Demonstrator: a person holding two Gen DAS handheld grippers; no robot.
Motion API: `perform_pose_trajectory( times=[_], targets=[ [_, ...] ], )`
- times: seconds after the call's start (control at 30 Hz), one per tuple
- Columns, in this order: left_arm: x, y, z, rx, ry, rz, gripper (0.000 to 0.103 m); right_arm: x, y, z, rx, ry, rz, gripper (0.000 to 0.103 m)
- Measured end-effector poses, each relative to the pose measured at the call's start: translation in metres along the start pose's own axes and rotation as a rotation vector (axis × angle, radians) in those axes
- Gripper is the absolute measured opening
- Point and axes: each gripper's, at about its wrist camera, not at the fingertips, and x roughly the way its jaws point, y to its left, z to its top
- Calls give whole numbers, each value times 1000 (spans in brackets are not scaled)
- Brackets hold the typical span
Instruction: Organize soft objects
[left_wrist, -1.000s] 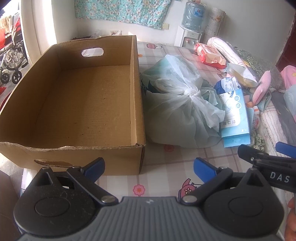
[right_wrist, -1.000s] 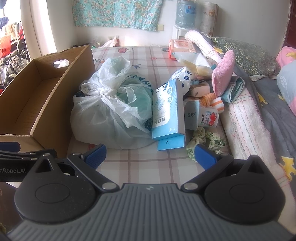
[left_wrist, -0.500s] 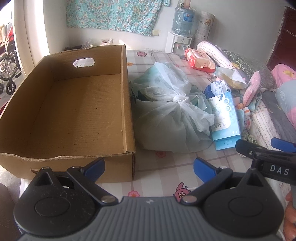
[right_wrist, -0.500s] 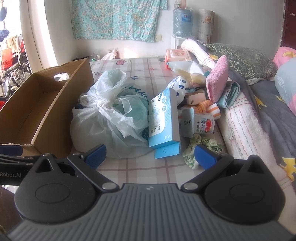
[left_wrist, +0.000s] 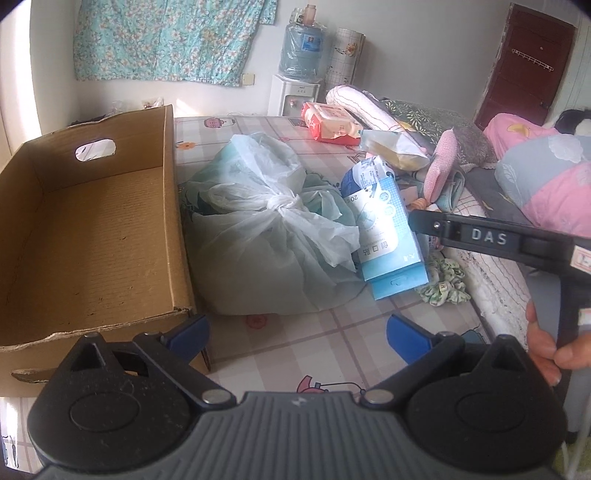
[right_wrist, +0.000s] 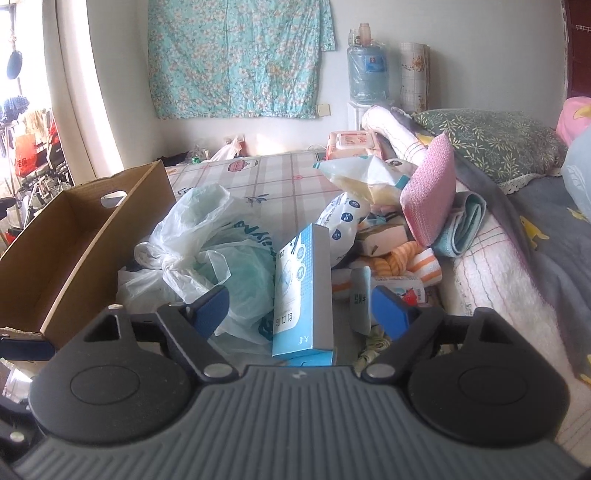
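Both claws gape wide and carry nothing: the right claw (right_wrist: 300, 309) lines up on the blue box (right_wrist: 304, 291), apparently leaning against the knotted bag (left_wrist: 273, 236) beside the empty carton (left_wrist: 92, 236), while the left claw (left_wrist: 295, 332) hangs back.

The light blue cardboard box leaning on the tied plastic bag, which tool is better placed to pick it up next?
Probably the right tool. Its open blue fingers already frame the light blue cardboard box directly ahead. The left tool, also open, faces the tied white plastic bag beside the brown cardboard carton.

Home bedroom: pillow (right_wrist: 491, 146), water dispenser (left_wrist: 295, 79)
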Motion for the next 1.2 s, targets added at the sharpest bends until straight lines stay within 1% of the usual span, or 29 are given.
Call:
perform_pose_trajectory(
  times=[0.03,0.07,0.1,0.13,0.2,0.27,0.3,0.33,0.4,0.47,0.53,0.67,0.8,0.87,0.93,1.03,1.1,1.17,1.2],
  targets=[
    [1,0,-1,0,-8,-18,102,10,-1,0,2,21,1,68],
    [3,0,-1,-1,-23,-40,102,19,-3,0,6,35,-3,65],
    [3,0,-2,-6,-43,-62,102,27,-5,0,11,40,-6,59],
    [4,0,-3,-11,-63,-78,102,32,-7,0,15,44,-7,55],
    [7,-2,-2,-14,-102,-101,101,48,-13,1,29,65,-11,51],
    [13,-6,1,-1,-104,-112,99,57,-18,0,48,91,13,45],
    [16,-7,2,4,-100,-123,97,61,-21,-1,58,103,30,37],
    [21,-8,4,7,-90,-144,97,65,-23,-1,68,115,47,25],
    [27,-10,7,6,-71,-174,95,67,-30,-2,106,123,80,25],
    [31,-14,9,14,-46,-202,93,64,-37,-1,152,122,122,22],
    [32,-17,9,27,-33,-215,93,58,-45,-2,205,114,172,20],
    [29,-18,5,40,-7,-237,93,35,-56,-7,285,115,247,19],
    [24,-16,-1,52,8,-249,93,18,-66,-24,392,146,330,19],
    [22,-15,-5,65,21,-246,91,18,-68,-36,473,175,403,19],
    [23,-15,-8,69,39,-248,88,21,-69,-48,528,206,440,19],
    [30,-14,-10,64,84,-268,83,29,-65,-70,564,265,431,20],
    [36,-14,-11,60,106,-270,80,31,-62,-78,551,289,385,22],
    [45,-16,-12,66,127,-270,79,30,-61,-81,532,287,341,25],
    [49,-17,-12,70,137,-268,77,31,-61,-82,517,288,314,26]
  ],
)
